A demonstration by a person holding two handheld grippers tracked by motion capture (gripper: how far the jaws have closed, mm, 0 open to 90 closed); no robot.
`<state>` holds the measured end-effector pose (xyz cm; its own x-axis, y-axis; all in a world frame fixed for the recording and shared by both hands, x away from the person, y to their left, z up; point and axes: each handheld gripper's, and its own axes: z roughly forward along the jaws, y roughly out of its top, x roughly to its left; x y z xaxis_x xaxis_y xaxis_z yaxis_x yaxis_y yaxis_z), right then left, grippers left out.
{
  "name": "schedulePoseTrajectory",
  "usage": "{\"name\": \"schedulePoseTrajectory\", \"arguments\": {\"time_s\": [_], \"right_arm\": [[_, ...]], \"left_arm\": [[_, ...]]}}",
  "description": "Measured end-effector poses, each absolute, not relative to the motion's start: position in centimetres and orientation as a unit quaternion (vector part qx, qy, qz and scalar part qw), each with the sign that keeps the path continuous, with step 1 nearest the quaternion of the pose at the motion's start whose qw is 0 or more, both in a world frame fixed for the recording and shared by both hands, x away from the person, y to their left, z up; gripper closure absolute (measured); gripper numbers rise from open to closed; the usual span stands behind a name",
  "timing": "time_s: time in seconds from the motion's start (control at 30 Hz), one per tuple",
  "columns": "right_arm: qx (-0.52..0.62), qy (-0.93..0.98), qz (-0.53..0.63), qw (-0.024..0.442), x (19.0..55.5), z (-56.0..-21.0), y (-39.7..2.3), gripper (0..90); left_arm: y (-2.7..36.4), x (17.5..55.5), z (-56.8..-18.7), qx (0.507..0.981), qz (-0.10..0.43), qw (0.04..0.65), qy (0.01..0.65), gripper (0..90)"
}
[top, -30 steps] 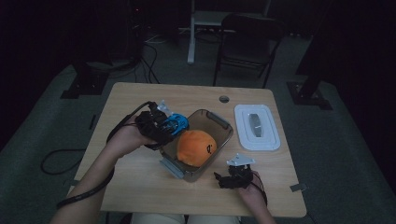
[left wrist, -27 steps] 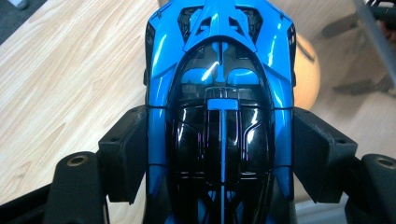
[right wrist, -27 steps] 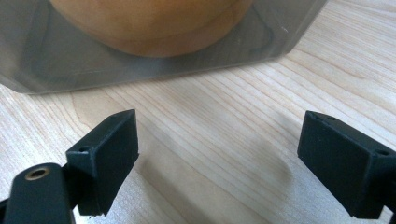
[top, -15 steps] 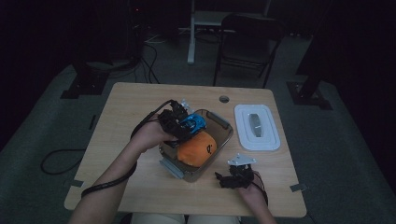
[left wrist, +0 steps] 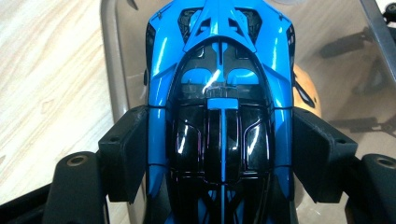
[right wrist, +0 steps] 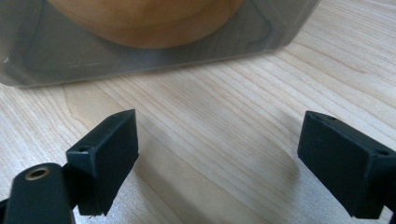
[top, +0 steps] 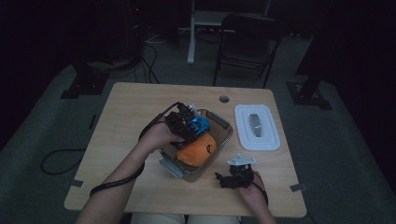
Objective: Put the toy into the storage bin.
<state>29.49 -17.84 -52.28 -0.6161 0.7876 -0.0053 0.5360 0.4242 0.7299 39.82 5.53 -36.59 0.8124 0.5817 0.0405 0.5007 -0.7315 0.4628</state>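
A clear plastic bin [top: 223, 127] stands in the middle of the wooden table [top: 130, 112]. An orange ball-like toy [top: 198, 149] with a black mark lies in it. My left gripper [top: 189, 122] is shut on a blue and black toy car [top: 200, 124] and holds it over the bin's far left part. In the left gripper view both pads press the sides of the car [left wrist: 219, 93], with the bin wall [left wrist: 112, 60] below it. My right gripper [top: 223, 180] rests open on the table just in front of the bin, its jaws wide apart with only wood between them [right wrist: 219, 140].
A white lid [top: 257, 127] lies to the right of the bin. A small round hole [top: 224, 99] is near the table's far edge. A chair [top: 247, 32] and stands are on the floor beyond. The bin's clear wall [right wrist: 154, 56] is close ahead of the right gripper.
My left gripper has carried the blue car rightward and down, from beside the bin's left edge to over the bin. The right gripper has kept still.
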Motion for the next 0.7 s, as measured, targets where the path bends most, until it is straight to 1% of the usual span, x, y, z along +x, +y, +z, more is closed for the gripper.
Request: {"name": "schedulePoseTrajectory", "arguments": {"time_s": [0.13, 0.27, 0.4, 0.43, 0.53, 0.57, 0.7], "right_arm": [[0.4, 0.826, 0.357, 0.176, 29.5, -52.3, -17.9, 12.0], [0.4, 0.826, 0.356, 0.176, 29.5, -52.3, -17.9, 12.0], [0.399, 0.826, 0.358, 0.174, 29.5, -52.3, -18.0, 12.0], [0.399, 0.826, 0.358, 0.174, 29.5, -52.3, -18.0, 12.0], [0.399, 0.826, 0.359, 0.173, 29.5, -52.3, -18.0, 12.0], [0.399, 0.825, 0.359, 0.173, 29.5, -52.3, -18.0, 12.0], [0.399, 0.825, 0.36, 0.174, 29.5, -52.2, -18.0, 12.0]], "left_arm": [[5.2, 40.3, -37.8, 0.928, 0.086, 0.205, 0.298, 28.8], [5.1, 40.4, -38.4, 0.927, 0.082, 0.206, 0.304, 28.7], [5.1, 40.2, -38.4, 0.933, 0.087, 0.199, 0.288, 28.1], [5.1, 40.1, -38.4, 0.933, 0.089, 0.199, 0.285, 27.4], [5.6, 39.8, -37.8, 0.931, 0.08, 0.222, 0.28, 20.7], [5.7, 39.7, -37.6, 0.93, 0.077, 0.227, 0.278, 20.2], [6.4, 39.4, -37.0, 0.928, 0.091, 0.234, 0.274, 18.8]]}}
